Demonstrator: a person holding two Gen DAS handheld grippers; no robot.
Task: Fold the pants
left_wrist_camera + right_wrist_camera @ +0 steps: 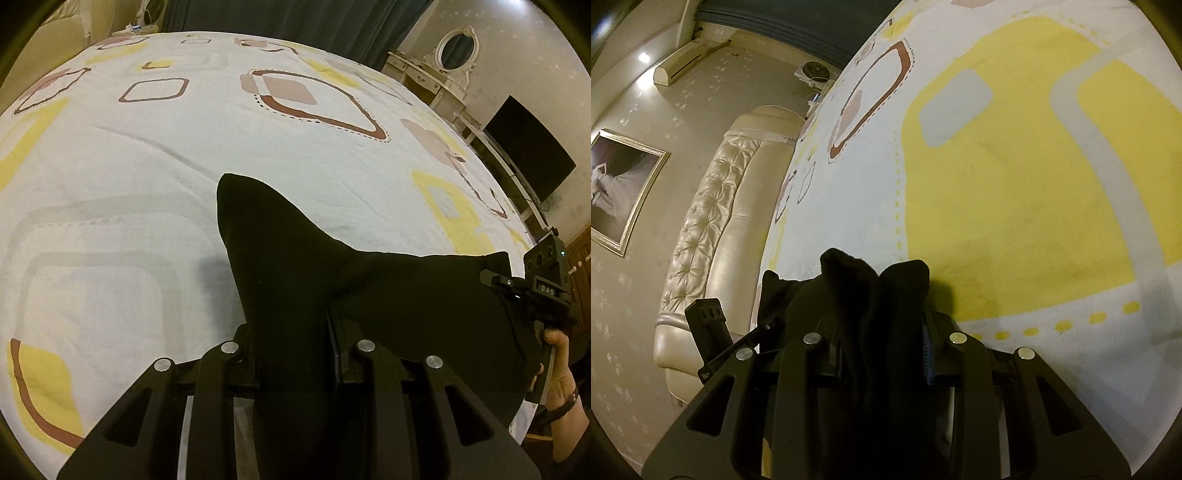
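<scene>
The left hand-held gripper (291, 354) is squeezed tight on the black pants (295, 266). The cloth fills the gap between its two fingers and runs back toward the camera. In front of the fingers, one part of the pants sticks up in a point over the bed sheet (147, 166). Another part stretches off to the right side, where the right hand-held gripper (524, 291) has hold of it. A hand (557, 365) with a dark band on the wrist holds that gripper's handle.

In the right wrist view, the right hand-held gripper (882, 350) is also pinched shut on the pants (871, 291). The black cloth is bunched up in folds between the fingers and pokes out in two bumps at the front. The left hand-held gripper (713, 332) shows at the left, touching the same cloth.

The sheet is white with yellow, brown and gray shapes. It lies smooth over the bed.

Farther off in the left wrist view, past the bed on the right, a white dresser with an oval mirror (456, 48) stands by the wall, and a black screen (532, 147) is near it. In the right wrist view, a cream padded headboard (713, 206) sits past the bed, with a framed picture (620, 188) and an air conditioner (687, 62) on the wall.
</scene>
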